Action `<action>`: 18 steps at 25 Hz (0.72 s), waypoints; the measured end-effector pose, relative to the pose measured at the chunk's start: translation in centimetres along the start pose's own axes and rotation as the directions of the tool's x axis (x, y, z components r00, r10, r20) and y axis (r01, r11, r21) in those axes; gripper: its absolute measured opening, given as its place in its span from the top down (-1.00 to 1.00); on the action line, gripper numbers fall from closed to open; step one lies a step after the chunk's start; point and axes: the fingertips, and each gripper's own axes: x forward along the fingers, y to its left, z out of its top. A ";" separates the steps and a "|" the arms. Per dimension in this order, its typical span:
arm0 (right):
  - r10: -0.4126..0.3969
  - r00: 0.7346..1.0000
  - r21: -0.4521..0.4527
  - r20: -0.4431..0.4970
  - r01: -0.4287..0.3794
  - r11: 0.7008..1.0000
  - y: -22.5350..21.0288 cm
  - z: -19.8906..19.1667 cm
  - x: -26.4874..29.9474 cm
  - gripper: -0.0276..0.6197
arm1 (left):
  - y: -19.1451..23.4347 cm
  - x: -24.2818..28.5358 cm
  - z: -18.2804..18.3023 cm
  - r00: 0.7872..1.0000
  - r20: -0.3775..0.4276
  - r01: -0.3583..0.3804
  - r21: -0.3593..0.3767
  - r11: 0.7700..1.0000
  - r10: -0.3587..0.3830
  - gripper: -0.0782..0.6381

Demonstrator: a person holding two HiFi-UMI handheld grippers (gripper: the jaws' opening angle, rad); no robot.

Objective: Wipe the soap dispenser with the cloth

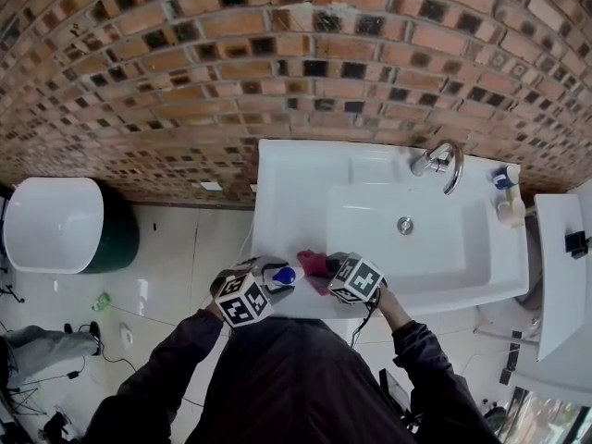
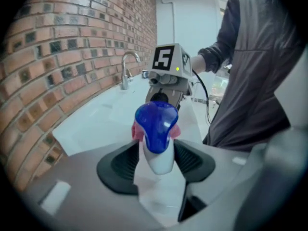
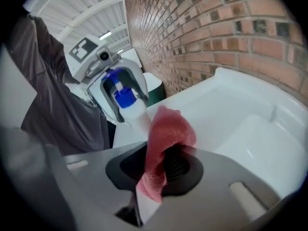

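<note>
The left gripper's (image 2: 157, 159) black ribbed fingers (image 2: 120, 165) stand fairly wide and clamp from both sides the white plastic soap dispenser with a blue pump head (image 2: 157, 129). The bottle is held with its pump end pointing away from the gripper. The right gripper's (image 3: 161, 166) black fingers (image 3: 185, 167) are closed tight on a red terry cloth (image 3: 166, 134). A loose fold of the cloth rises out of the pinch and a short tail hangs below it. That upper fold reaches the dispenser's white body just under the pump head, and from the left gripper view red shows on either side behind the blue top. In the head view both grippers face each other close together over the front left rim of the white ceramic sink (image 1: 277, 192), with dispenser and cloth between their marker cubes. A chrome tap (image 1: 442, 162) stands at the sink's back edge against the red brick wall (image 1: 231, 63). A white-lidded, dark green bin (image 1: 55, 225) sits on the tiled floor (image 1: 185, 248) well to the left.
</note>
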 end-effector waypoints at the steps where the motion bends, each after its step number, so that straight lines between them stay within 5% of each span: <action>1: -0.004 0.999 0.033 0.044 0.003 0.999 -0.3 0.7 -0.7 0.70 | 0.2 -0.4 0.0 0.999 0.022 -0.027 -0.052 0.998 0.028 0.11; 7: -0.028 0.963 0.169 0.267 -0.019 0.985 -1.5 5.2 -3.3 0.70 | 0.4 -3.7 -1.0 0.977 0.101 -0.143 -0.350 0.926 0.189 0.09; 10: 0.030 0.964 0.127 0.263 -0.065 0.990 0.0 5.9 -2.9 0.70 | -0.4 -4.0 -1.6 0.977 0.107 -0.113 -0.469 0.876 0.183 0.46; 12: 0.042 0.967 0.104 0.253 -0.071 0.992 0.6 5.9 -2.7 0.70 | -0.3 -4.0 -1.6 0.980 0.106 -0.093 -0.516 0.852 0.171 0.52; 15: 0.061 0.968 0.106 0.242 -0.089 0.990 1.1 5.4 -2.9 0.71 | 0.7 -3.9 -1.3 0.978 0.109 -0.094 -0.529 0.843 0.177 0.53; 18: 0.106 0.971 0.119 0.215 -0.134 0.984 2.2 4.2 -2.7 0.71 | 2.0 -3.6 -0.8 0.973 0.123 -0.110 -0.497 0.861 0.195 0.74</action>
